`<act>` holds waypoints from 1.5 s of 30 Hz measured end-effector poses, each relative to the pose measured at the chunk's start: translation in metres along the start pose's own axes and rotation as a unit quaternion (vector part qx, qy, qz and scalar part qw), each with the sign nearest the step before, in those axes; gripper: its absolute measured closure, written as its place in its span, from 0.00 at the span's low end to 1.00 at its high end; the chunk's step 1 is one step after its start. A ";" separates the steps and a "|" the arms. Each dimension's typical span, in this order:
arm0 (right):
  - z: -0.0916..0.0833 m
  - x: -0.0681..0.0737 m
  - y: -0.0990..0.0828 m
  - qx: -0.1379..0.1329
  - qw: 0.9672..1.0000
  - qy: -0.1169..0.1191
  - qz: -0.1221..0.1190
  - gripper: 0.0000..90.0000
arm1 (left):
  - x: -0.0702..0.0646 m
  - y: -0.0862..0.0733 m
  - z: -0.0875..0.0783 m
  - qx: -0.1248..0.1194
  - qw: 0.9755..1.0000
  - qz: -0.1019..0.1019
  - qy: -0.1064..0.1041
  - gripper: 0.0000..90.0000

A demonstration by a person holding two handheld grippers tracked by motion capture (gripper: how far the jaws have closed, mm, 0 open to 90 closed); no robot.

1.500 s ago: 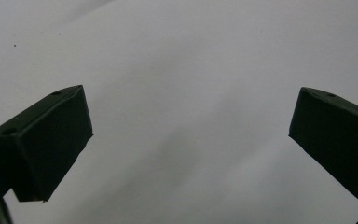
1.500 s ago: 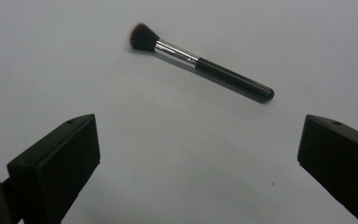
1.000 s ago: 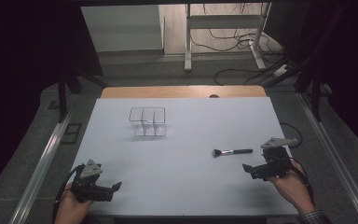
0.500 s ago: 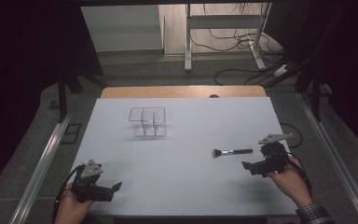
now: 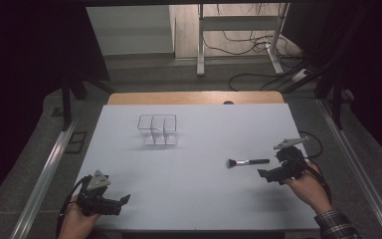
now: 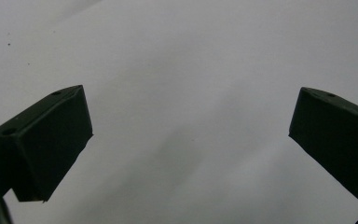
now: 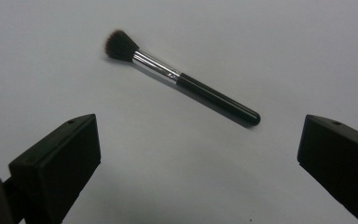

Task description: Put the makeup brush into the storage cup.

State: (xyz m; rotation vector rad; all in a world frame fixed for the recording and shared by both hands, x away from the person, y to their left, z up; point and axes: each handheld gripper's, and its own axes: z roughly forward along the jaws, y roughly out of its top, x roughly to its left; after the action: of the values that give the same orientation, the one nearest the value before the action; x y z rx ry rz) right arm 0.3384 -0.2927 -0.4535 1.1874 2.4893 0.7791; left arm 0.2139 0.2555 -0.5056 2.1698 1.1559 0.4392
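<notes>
Right gripper [image 5: 264,175] held low over the white table [image 5: 204,199], right side, near the front edge, jaws spread wide with nothing between them. Same in the right gripper view [image 7: 196,158]: both black jaws far apart at the frame edges, bare table surface in the gap, no contact with anything.

Makeup brush [image 5: 247,162] flat on the table just ahead of and to the left of the right gripper, apart from it. Bristles toward the table's middle, black handle end toward the gripper. In the right gripper view, brush [image 7: 182,78] lying diagonally beyond the jaw tips: dark fanned bristles upper left, silver ferrule, black handle running down to the right. Handle tip near the right-hand jaw but clear of it.

Left gripper [image 5: 124,199] at the front-left corner of the table, held in a hand [image 5: 74,224], grey three-cornered plate on top. Jaws wide apart in the left gripper view [image 6: 186,158], holding nothing, plain white surface between them.

Clear divided organizer [image 5: 157,130] standing upright at centre-left of the table toward the far side, well apart from brush and both grippers. Contents of its compartments: cannot tell.

Right hand [image 5: 308,186] with plaid sleeve cuff at the bottom right.
</notes>
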 end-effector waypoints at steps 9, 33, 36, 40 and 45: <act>0.002 -0.003 0.006 0.009 1.000 -0.006 0.000 0.00 | 0.000 0.000 0.000 0.000 1.000 0.000 0.001 0.00; 0.018 -0.003 0.025 0.030 0.999 -0.002 -0.017 0.00 | 0.000 0.001 0.001 0.001 1.000 -0.001 -0.001 0.00; 0.022 -0.003 0.029 0.038 0.999 0.000 -0.022 0.00 | 0.000 0.001 0.001 0.001 1.000 0.000 -0.002 0.00; 0.025 -0.004 0.031 0.043 0.999 -0.001 -0.022 0.00 | 0.000 0.001 0.001 0.001 1.000 0.001 -0.001 0.00; 0.030 -0.004 0.034 0.049 0.998 -0.001 -0.026 0.00 | 0.000 0.001 0.001 0.002 1.000 0.003 -0.001 0.00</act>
State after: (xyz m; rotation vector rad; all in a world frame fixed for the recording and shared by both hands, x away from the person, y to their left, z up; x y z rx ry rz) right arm 0.3764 -0.2679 -0.4580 1.1495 2.5718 0.6485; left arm 0.2150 0.2542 -0.5061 2.1768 1.1514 0.4367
